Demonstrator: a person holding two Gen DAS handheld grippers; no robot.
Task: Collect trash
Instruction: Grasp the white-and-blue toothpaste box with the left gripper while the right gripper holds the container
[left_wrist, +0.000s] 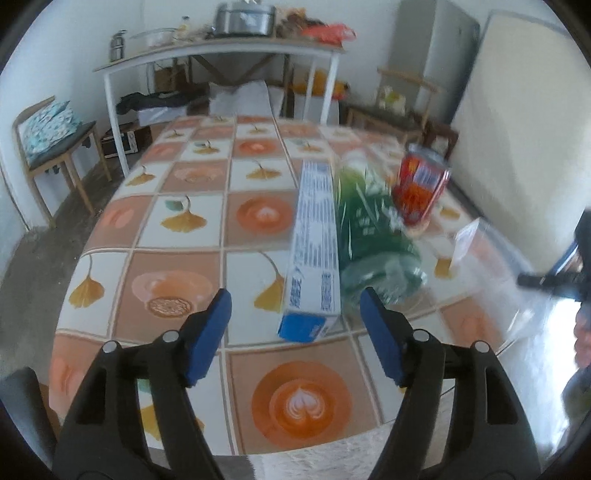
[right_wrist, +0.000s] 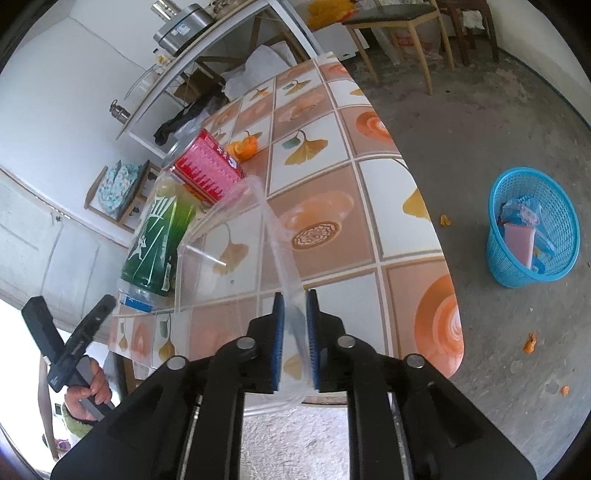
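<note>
My left gripper (left_wrist: 297, 325) stands open over the tiled table (left_wrist: 184, 221), nothing between its blue pads. Just past its tips lies the near end of a blue-and-white carton (left_wrist: 314, 251). Beside the carton lie a green plastic bottle (left_wrist: 373, 236) on its side and a red can (left_wrist: 421, 184). My right gripper (right_wrist: 295, 332) is shut on the rim of a clear plastic bag (right_wrist: 236, 236) that spreads open on the table toward the bottle (right_wrist: 159, 236) and the can (right_wrist: 210, 170). An orange peel (right_wrist: 245, 146) sits behind the can.
A blue mesh basket (right_wrist: 532, 229) with some trash stands on the floor to the right of the table. Orange peel bits (right_wrist: 530, 343) lie on the floor. A person's hand (right_wrist: 88, 387) holds the left gripper's handle. A chair (left_wrist: 55, 155) and a shelf table (left_wrist: 221, 55) stand beyond.
</note>
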